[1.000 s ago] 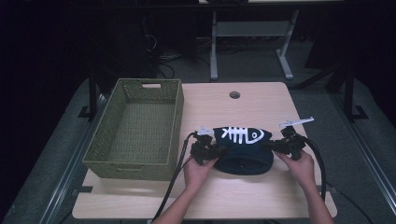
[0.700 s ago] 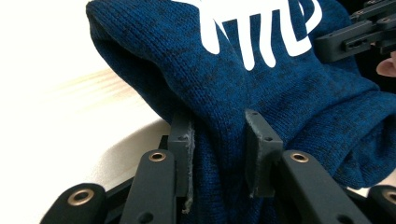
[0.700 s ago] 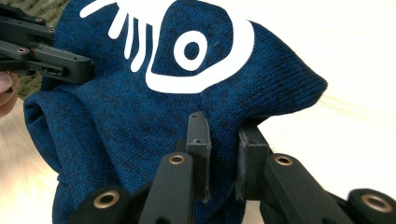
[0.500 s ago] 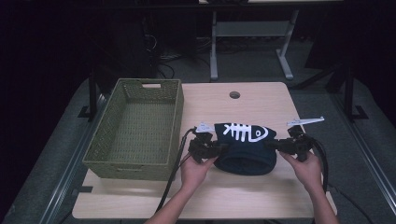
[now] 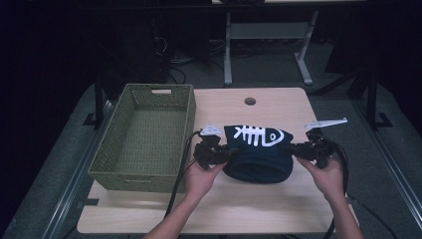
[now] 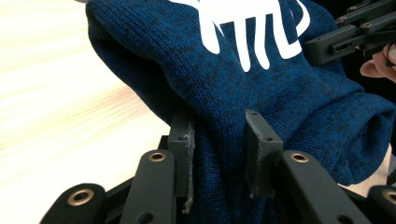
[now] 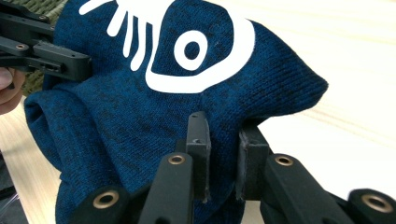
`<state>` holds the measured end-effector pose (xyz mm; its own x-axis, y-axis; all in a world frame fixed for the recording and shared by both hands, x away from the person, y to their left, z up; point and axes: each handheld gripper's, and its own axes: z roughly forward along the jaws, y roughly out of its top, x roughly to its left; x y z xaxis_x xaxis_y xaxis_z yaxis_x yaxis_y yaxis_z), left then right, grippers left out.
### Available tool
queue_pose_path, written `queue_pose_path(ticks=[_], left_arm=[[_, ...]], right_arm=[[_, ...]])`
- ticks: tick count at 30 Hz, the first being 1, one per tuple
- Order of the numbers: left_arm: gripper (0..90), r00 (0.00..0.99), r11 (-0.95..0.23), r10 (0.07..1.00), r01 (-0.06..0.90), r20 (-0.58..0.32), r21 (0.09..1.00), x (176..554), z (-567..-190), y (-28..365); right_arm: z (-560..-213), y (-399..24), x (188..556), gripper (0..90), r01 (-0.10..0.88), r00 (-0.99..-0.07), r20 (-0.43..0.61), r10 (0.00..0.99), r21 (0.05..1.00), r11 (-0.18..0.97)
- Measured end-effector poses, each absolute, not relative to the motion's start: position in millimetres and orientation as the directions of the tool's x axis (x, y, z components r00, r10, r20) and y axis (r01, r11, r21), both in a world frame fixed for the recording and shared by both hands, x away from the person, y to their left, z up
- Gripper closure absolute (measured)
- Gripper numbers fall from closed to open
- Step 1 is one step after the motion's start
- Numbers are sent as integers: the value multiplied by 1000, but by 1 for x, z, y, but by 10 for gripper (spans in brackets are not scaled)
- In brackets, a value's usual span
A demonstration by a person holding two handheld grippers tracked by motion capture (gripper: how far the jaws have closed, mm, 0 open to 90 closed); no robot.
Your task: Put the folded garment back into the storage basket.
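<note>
Blue knit hat (image 5: 259, 155) with white fish-skeleton print sits on the counter (image 5: 278, 107), just right of the green woven basket (image 5: 144, 137); basket holds nothing. Left gripper (image 6: 218, 140) jaws pinch the hat's left edge, right gripper (image 7: 223, 142) jaws its right edge.

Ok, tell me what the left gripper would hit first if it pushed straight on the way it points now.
The left gripper is already shut on the blue knit hat, so it would drive into the hat's folds first. Beyond that, roughly in line, sits the right gripper on the hat's far side, though depth is hard to judge.
</note>
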<state>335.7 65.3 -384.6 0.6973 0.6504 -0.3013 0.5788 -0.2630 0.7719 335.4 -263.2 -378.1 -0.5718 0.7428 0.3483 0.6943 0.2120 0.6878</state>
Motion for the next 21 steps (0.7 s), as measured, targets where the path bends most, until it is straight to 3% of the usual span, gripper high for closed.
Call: queue_pose_path(ticks=[21], left_arm=[[679,687,-233,659,576,-308,784,339,-354,105]], right_arm=[[-346,-228,346,783,671,-602,342,721,707,224]])
